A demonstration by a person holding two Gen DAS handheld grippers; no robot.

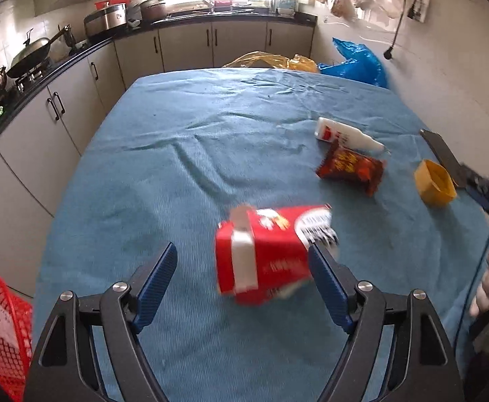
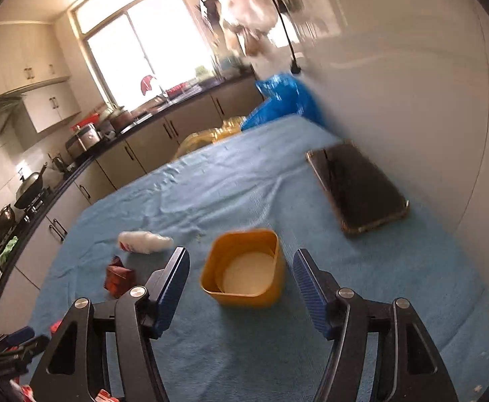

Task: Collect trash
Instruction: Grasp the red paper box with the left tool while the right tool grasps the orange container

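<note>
A red carton (image 1: 267,254) with a grey tape strip lies on the blue tablecloth (image 1: 211,140), between and just ahead of the open fingers of my left gripper (image 1: 242,263). A red snack packet (image 1: 351,167), a white bottle (image 1: 344,135) and a yellow tub (image 1: 435,182) lie to the right. In the right wrist view my right gripper (image 2: 241,273) is open around the yellow tub (image 2: 244,268), not touching it. The white bottle (image 2: 144,241) and the red packet (image 2: 118,276) lie to its left.
A black phone (image 2: 354,187) lies on the cloth by the wall. A red basket (image 1: 0,328) hangs at the table's near left. Blue (image 1: 358,62) and yellow (image 1: 271,62) plastic bags sit beyond the far edge. Kitchen counters with pots run along the left.
</note>
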